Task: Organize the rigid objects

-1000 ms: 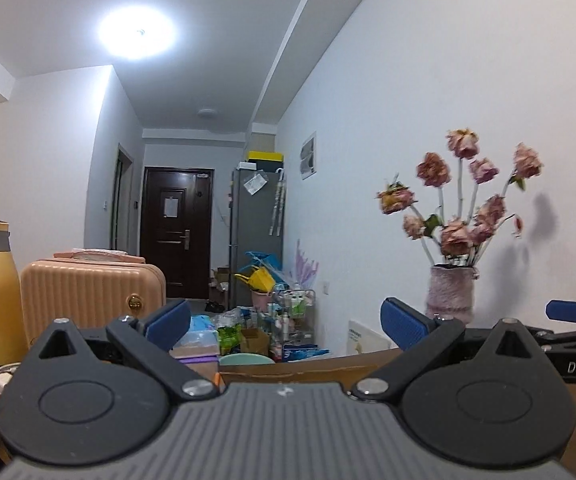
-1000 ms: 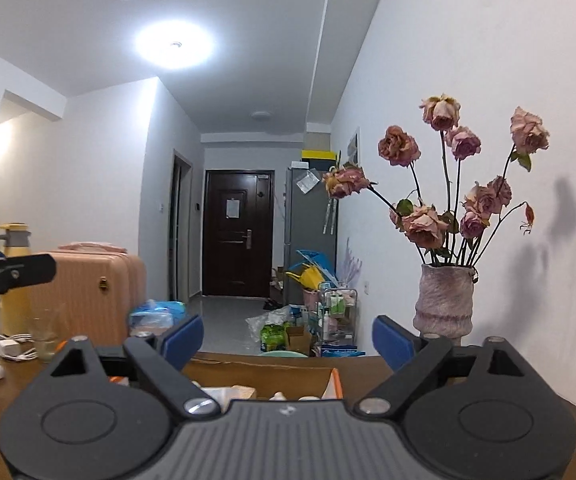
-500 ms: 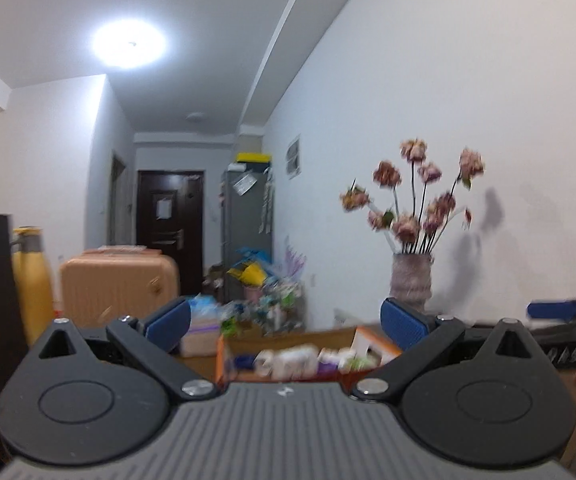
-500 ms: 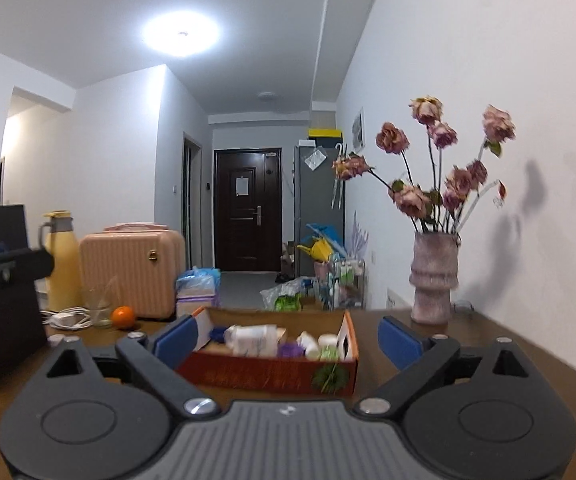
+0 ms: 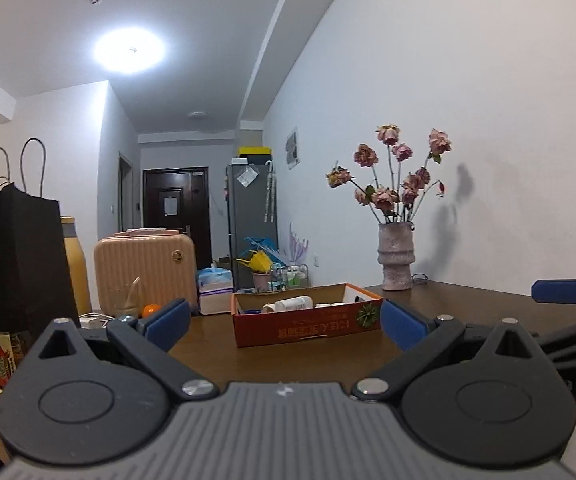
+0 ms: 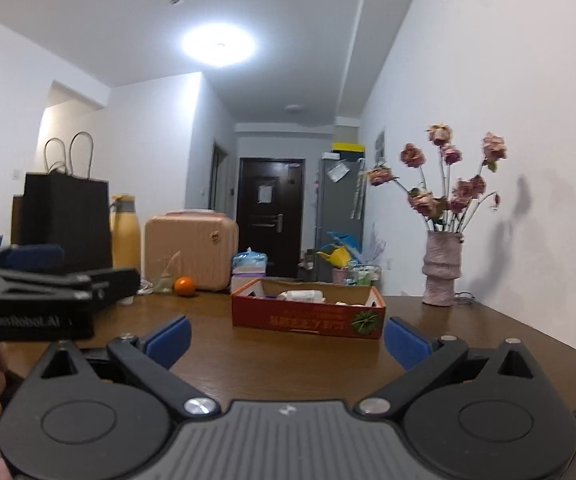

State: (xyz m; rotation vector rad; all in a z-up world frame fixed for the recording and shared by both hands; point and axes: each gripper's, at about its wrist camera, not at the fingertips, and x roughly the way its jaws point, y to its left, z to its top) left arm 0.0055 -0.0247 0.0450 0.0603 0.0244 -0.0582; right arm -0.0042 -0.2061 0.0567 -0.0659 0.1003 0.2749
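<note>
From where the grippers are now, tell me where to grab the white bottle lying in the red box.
Take the white bottle across its round body near the middle, coming from above. It lies on its side in the red cardboard box, whose walls block a level approach. The right gripper is opening, with nothing between its jaws.

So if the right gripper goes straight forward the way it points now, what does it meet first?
Most likely the red cardboard box on the wooden table. It sits straight ahead of the right gripper, whose jaws are opening with nothing between them. Only bare table lies before it, though depth is hard to judge.
</note>
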